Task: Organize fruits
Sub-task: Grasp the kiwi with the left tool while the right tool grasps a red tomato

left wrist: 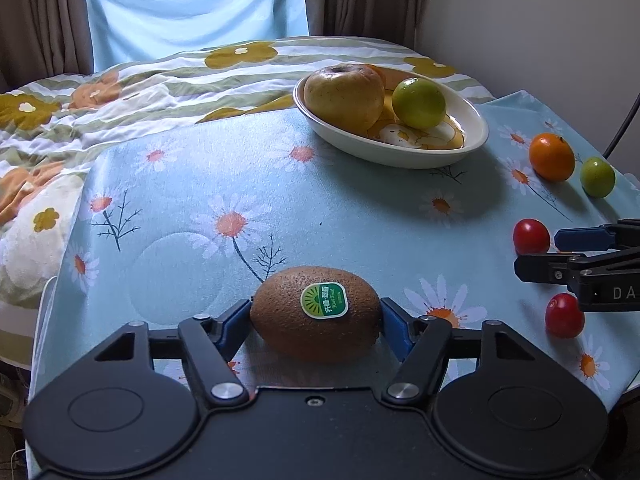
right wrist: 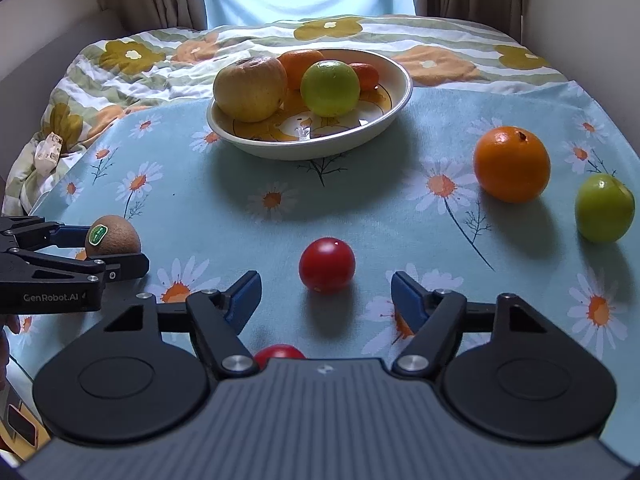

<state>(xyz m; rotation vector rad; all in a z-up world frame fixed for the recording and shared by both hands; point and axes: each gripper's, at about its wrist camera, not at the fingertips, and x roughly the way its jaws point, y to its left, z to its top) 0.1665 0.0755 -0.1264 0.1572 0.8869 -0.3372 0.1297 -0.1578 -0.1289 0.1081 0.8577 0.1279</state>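
My left gripper (left wrist: 316, 312) is shut on a brown kiwi (left wrist: 316, 308) with a green sticker, low over the cloth; it also shows in the right wrist view (right wrist: 114, 236). My right gripper (right wrist: 326, 300) is open, with a red cherry tomato (right wrist: 327, 265) just ahead between its fingers and a second tomato (right wrist: 278, 354) partly hidden under its body. A white bowl (right wrist: 394, 98) further back holds a yellow apple (right wrist: 250, 88), a green fruit (right wrist: 330, 88) and oranges. A loose orange (right wrist: 512, 164) and a green fruit (right wrist: 604, 208) lie to the right.
A blue daisy-print cloth (right wrist: 380, 208) covers the near surface, over a rumpled flowered bedsheet (right wrist: 132, 64). Curtains and a wall stand behind. The cloth's right edge drops off near the loose green fruit.
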